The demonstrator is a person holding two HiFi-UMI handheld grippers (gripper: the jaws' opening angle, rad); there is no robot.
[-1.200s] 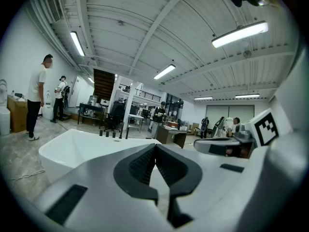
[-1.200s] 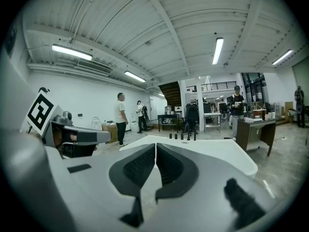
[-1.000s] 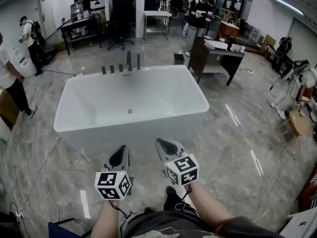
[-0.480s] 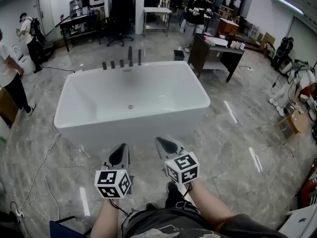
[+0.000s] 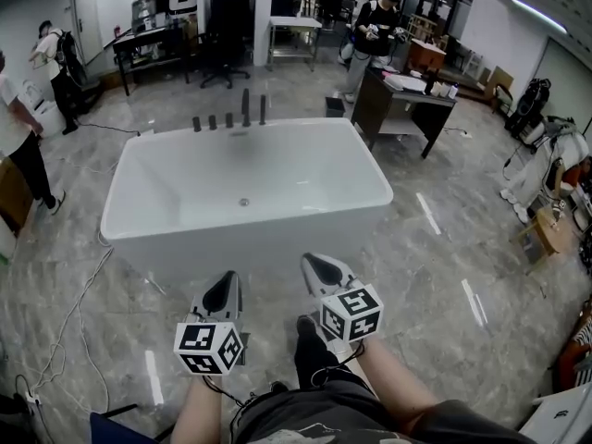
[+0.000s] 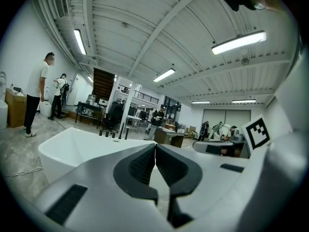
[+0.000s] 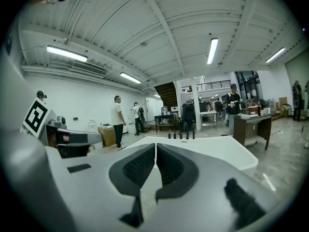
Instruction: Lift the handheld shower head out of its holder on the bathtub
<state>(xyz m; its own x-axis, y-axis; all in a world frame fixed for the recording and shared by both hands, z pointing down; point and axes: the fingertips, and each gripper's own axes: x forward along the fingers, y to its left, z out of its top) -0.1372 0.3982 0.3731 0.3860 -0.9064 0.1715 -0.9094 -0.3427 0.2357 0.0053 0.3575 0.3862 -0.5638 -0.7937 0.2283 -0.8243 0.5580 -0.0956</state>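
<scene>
The bathtub (image 5: 250,225) stands mid-floor, its long sides running left to right. A row of upright fittings (image 5: 229,117) lines the middle of its far edge, the two tallest at the row's right end. The drain (image 5: 244,203) lies in the tub's bottom, below that row. Behind the tub's far right corner stands a desk (image 5: 407,95), with a bin (image 5: 335,109) on the floor to its left. A cable (image 5: 79,313) trails over the floor left of the tub. One person (image 5: 23,146) stands at the floor's left edge, another (image 5: 377,21) behind the desk. Before the tub's near edge, the left gripper (image 5: 228,277) and the right gripper (image 5: 309,261) sit side by side.
</scene>
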